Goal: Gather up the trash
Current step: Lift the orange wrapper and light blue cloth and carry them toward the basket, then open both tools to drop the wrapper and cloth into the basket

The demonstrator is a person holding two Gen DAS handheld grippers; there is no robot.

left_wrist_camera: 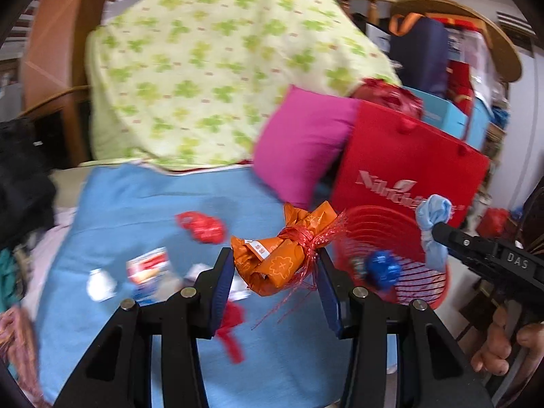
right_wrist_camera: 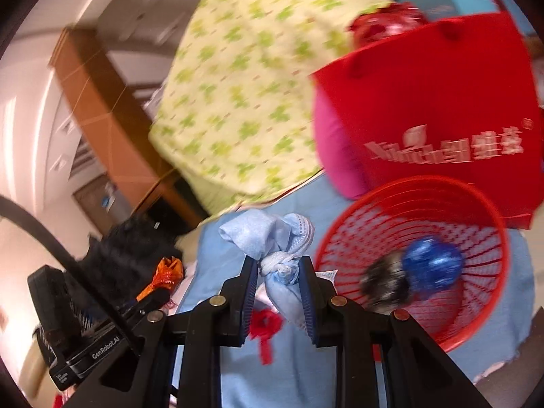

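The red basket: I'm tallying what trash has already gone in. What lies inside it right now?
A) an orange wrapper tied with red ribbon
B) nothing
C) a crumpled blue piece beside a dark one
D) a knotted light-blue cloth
C: in the right wrist view a crumpled blue piece lies beside a dark piece inside the red basket, while the orange wrapper and the light-blue cloth sit in the grippers.

Soft, even indoor light, no hard shadows. Motion blur smears both views, especially far bedding. Fisheye bending; dark vignette at corners.
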